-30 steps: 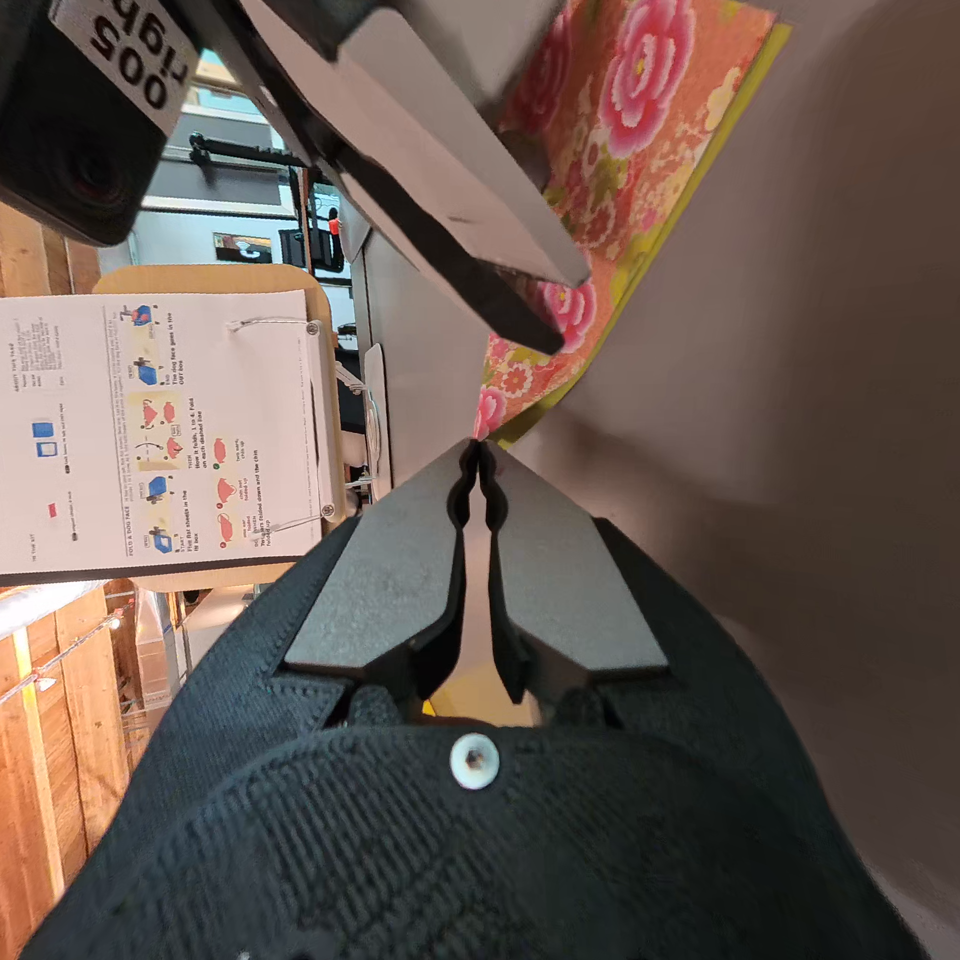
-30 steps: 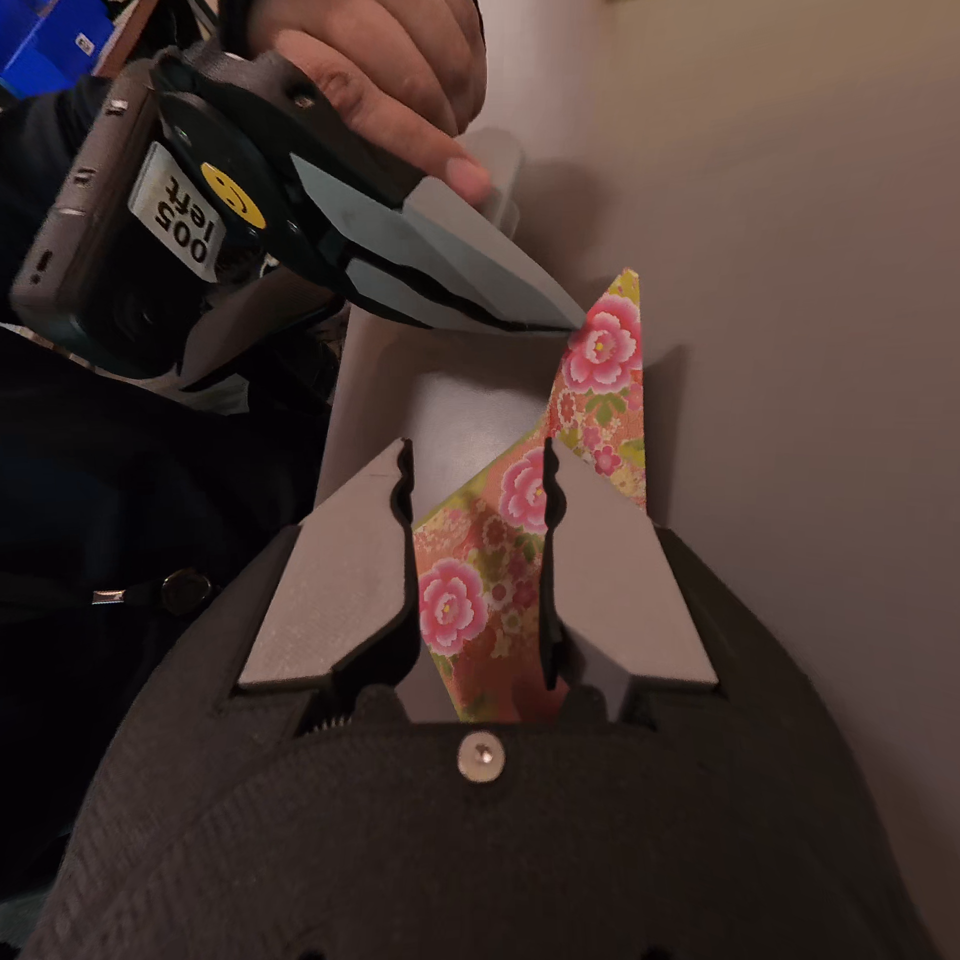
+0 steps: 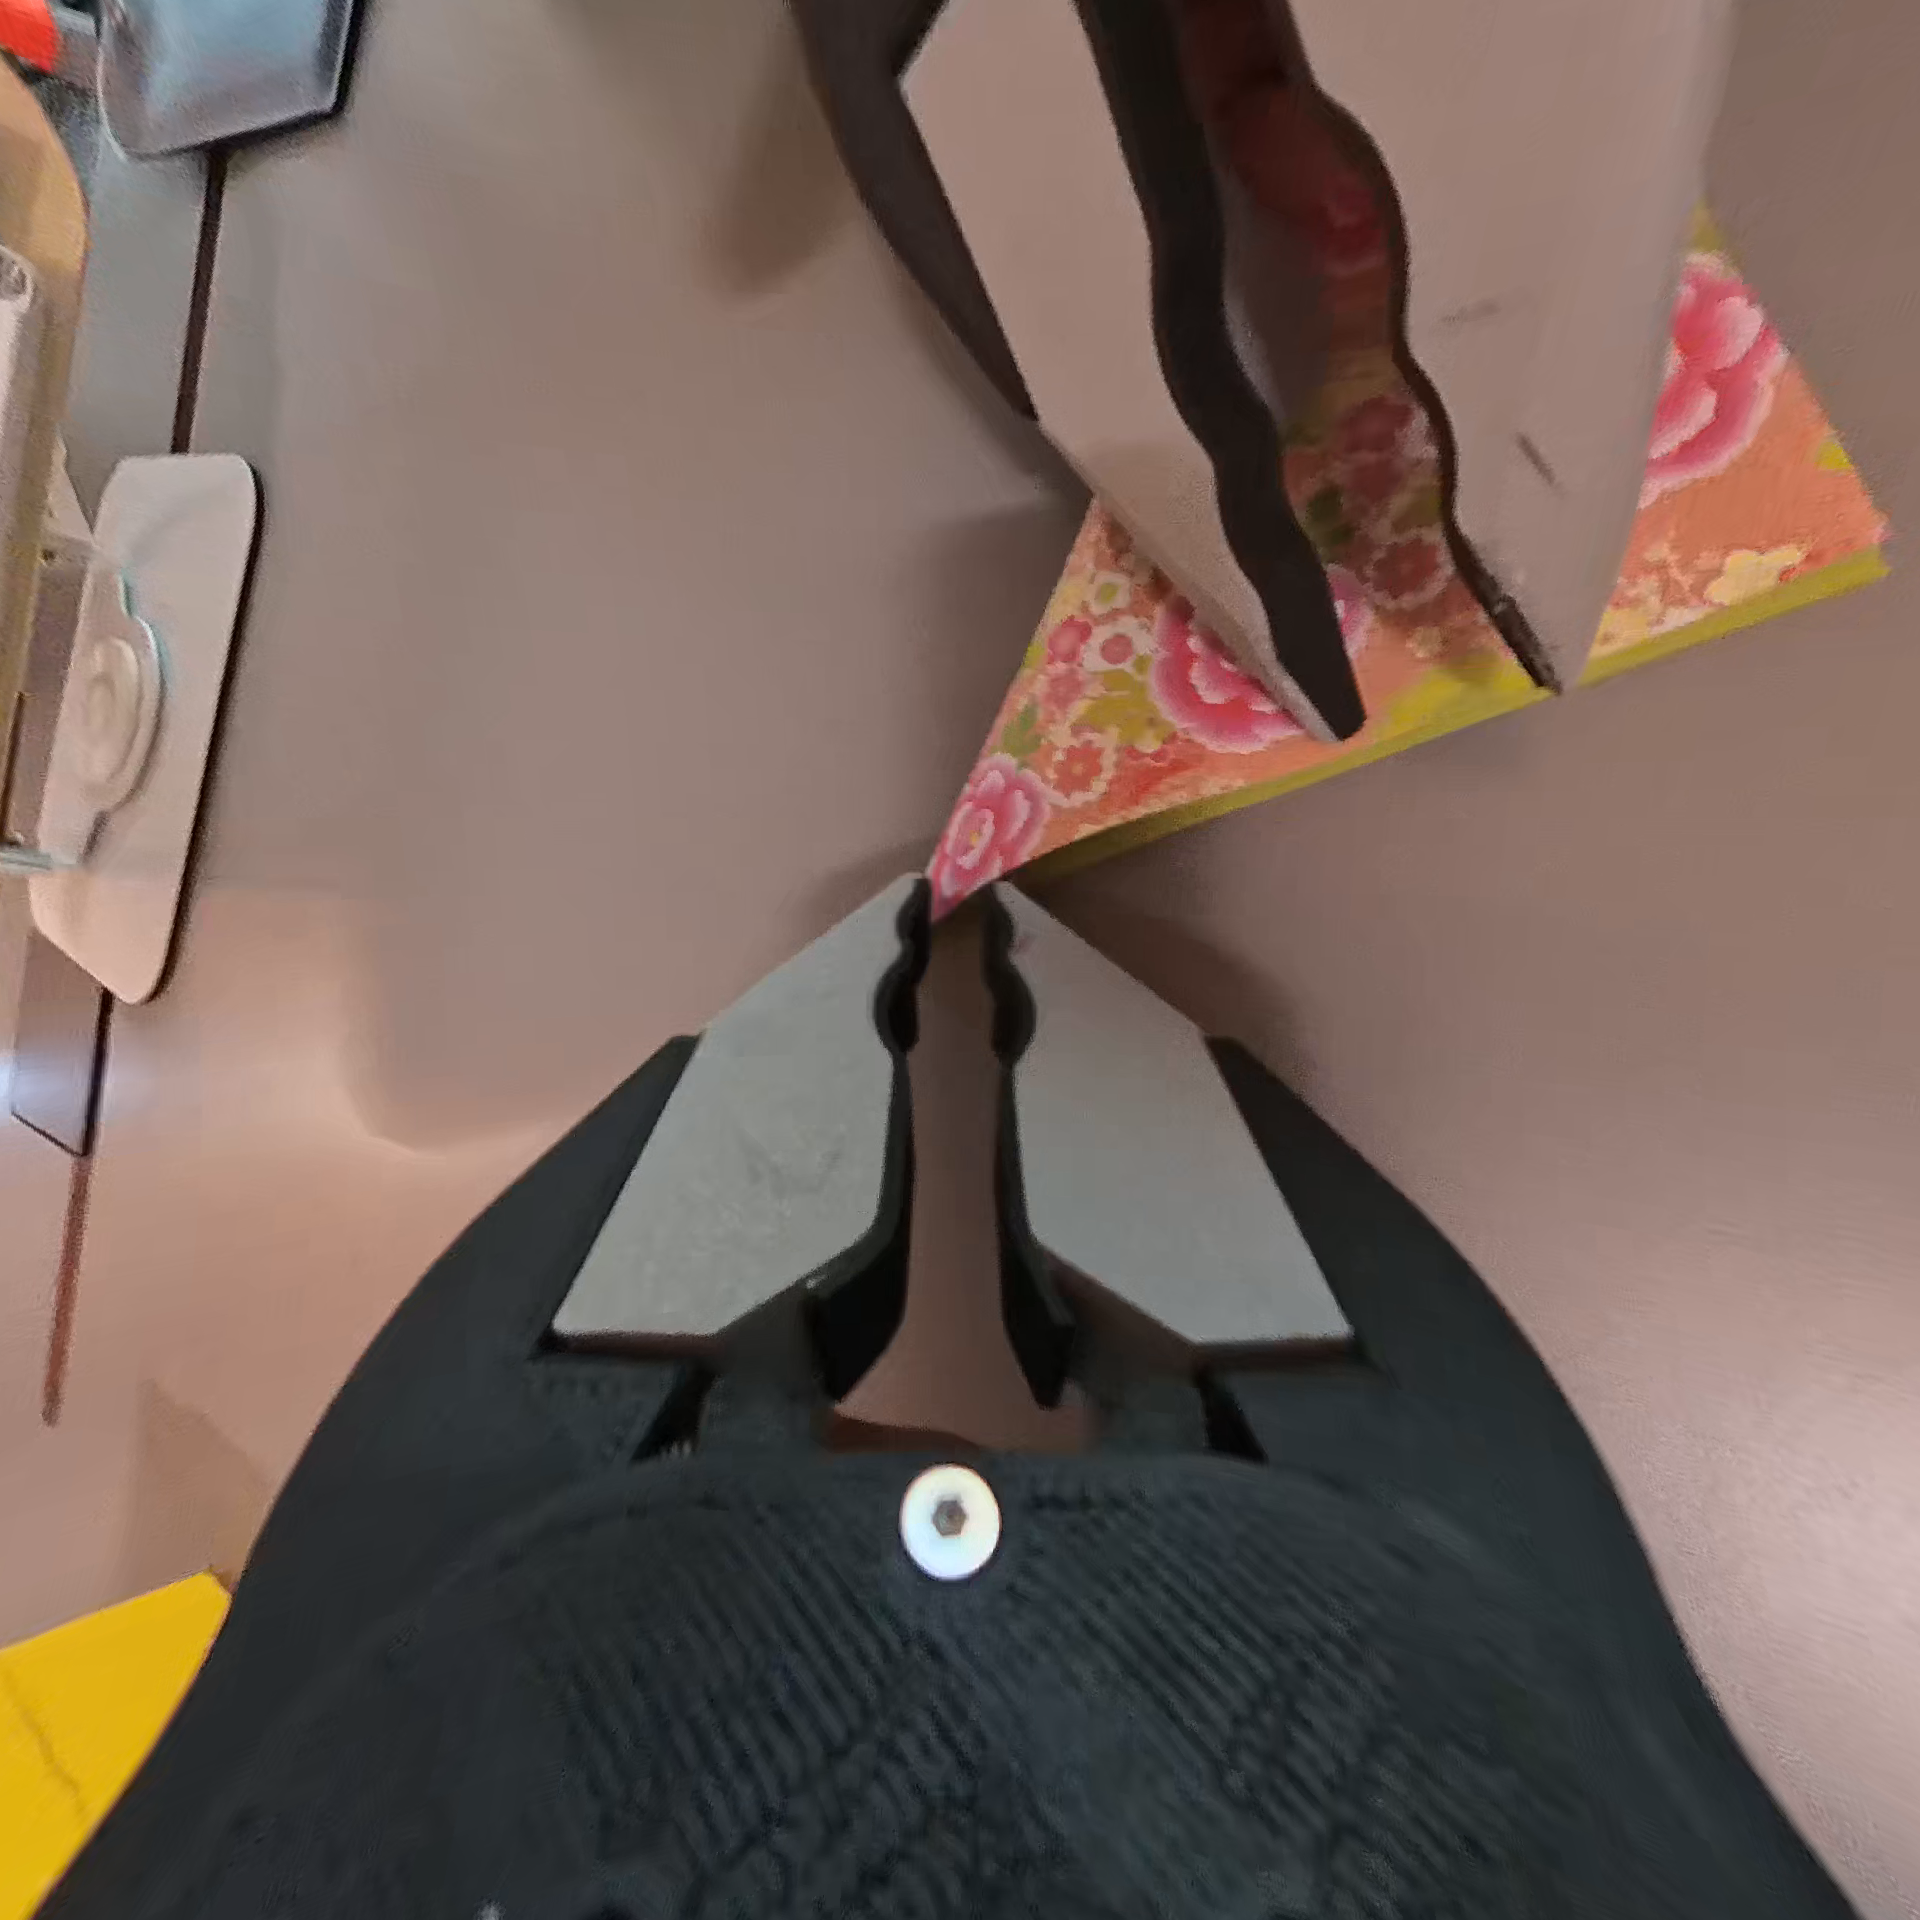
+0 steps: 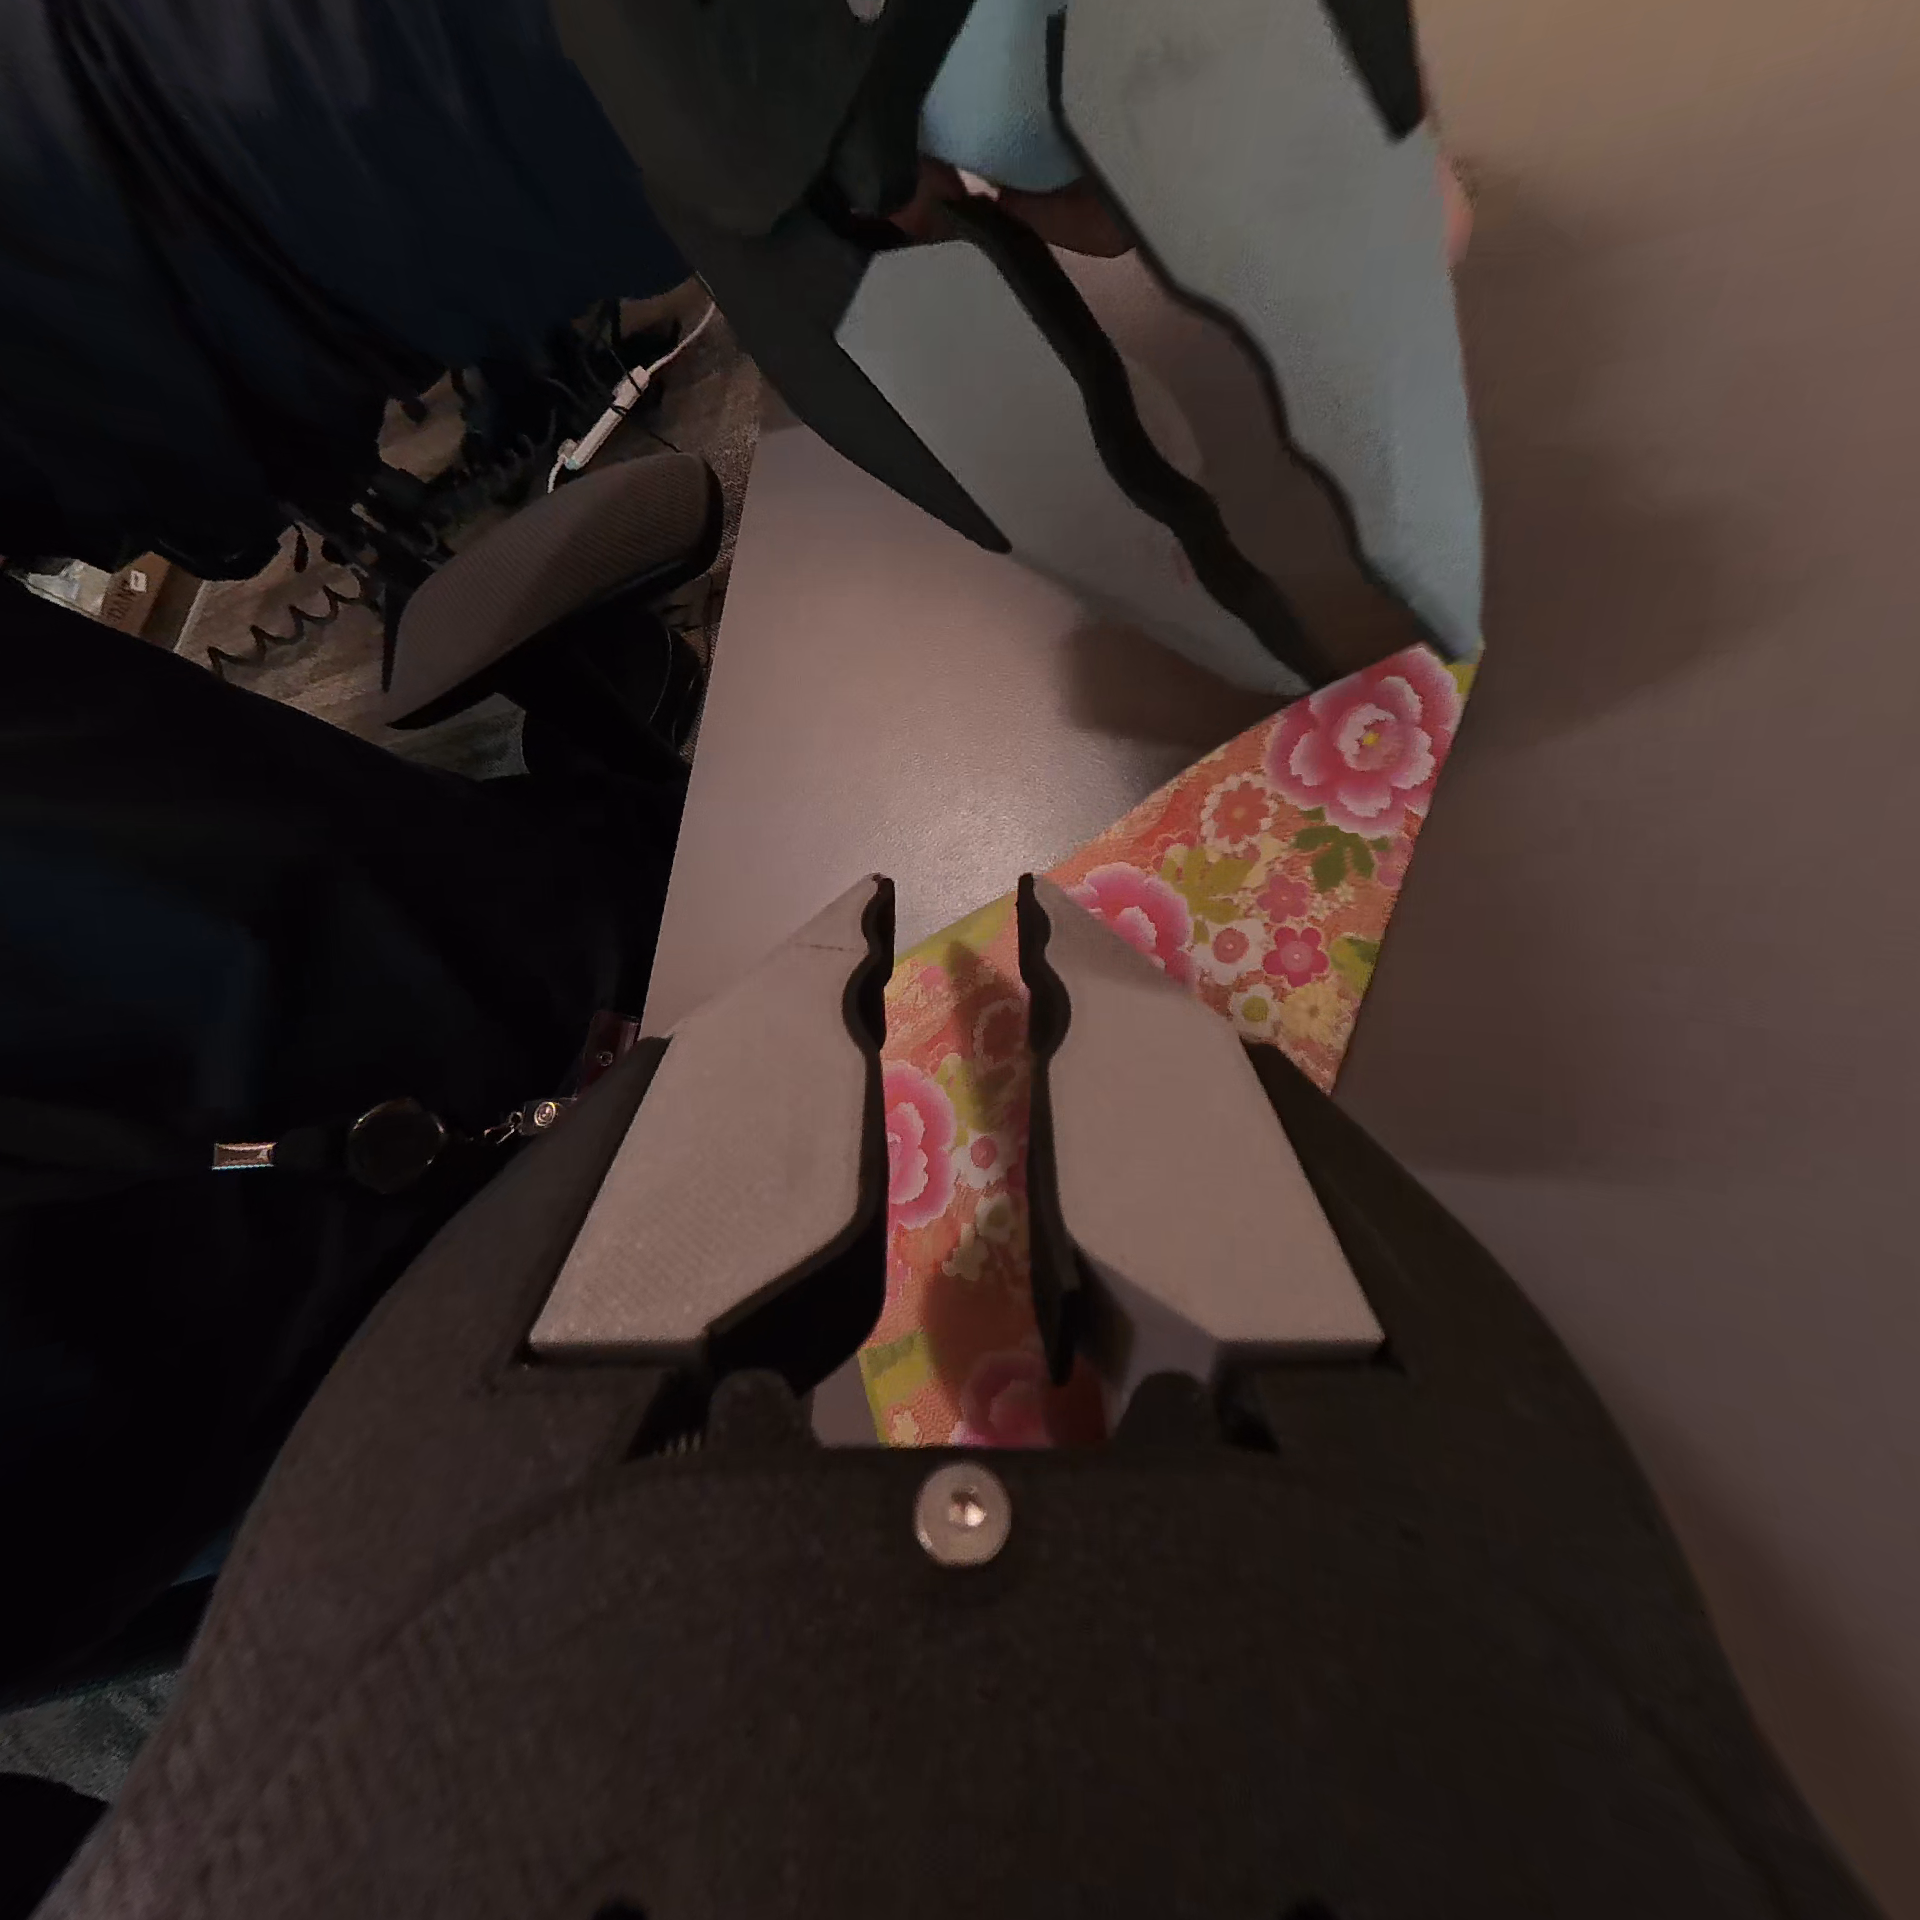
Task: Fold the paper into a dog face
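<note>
One sheet of floral paper lies flat on the grey bench, folded into a triangle, its pink peonies and orange ground on top and a yellow-green edge showing along the long side. Two grippers work at it.

The left gripper has its jaws parted by a narrow gap, and the pointed corner of the triangle sits right at that gap; whether the tips pinch the corner or only touch it cannot be told. In the right wrist view the same left gripper comes down from above with its fingertips at the far corner of the paper.

The right gripper stands open by a moderate gap, holding nothing; the paper shows between and beneath its two fingers. From the left wrist view the right gripper rests its tips on the patterned face near the long folded edge.

Elsewhere, counted: one yellow object at the lower left corner of the left view, partly cut off; one pale rounded plate at the bench's left edge; one metal fitting at the top left. In the right view, one person in dark clothing wears a badge reel, and one grey chair seat stands beyond the bench. No writing can be read on anything.
</note>
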The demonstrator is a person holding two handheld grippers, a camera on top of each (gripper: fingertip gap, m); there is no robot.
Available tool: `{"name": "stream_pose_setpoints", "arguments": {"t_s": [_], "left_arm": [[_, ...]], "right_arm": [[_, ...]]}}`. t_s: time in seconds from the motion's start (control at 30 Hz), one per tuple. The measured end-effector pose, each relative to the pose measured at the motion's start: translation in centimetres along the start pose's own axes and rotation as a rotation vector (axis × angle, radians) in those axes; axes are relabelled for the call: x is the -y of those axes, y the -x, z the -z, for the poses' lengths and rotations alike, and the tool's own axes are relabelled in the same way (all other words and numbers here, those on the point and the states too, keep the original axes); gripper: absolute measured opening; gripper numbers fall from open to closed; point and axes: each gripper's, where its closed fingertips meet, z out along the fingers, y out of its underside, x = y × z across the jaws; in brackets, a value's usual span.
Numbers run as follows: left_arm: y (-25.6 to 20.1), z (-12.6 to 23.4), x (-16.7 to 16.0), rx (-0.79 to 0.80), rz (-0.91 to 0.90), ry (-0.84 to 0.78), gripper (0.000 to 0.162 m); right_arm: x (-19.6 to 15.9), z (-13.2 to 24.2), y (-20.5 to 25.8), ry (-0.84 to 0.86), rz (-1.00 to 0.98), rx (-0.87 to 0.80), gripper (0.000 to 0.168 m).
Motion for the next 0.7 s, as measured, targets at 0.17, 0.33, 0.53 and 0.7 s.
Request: {"name": "stream_pose_setpoints", "arguments": {"t_s": [0.17,0.33,0.53,0.7], "left_arm": [[0.4,-0.4,0.3,0.127,-0.171,-0.01,0.0],[1.4,0.5,1.1,0.326,-0.353,-0.017,0.0],[1.7,2.0,1.7,0.583,-0.638,0.016,0.0],[1.7,2.9,1.9,0.678,-0.65,-0.018,0.0]], "right_arm": [[-0.1,0.0,0.1,0.007,-0.004,0.012,0.017],[0.0,0.1,0.4,-0.005,0.023,0.013,0.028],[2.1,1.3,0.7,-0.143,-0.004,0.046,0.036],[2.1,1.2,-0.7,-0.153,-0.102,0.029,0.033]]}}
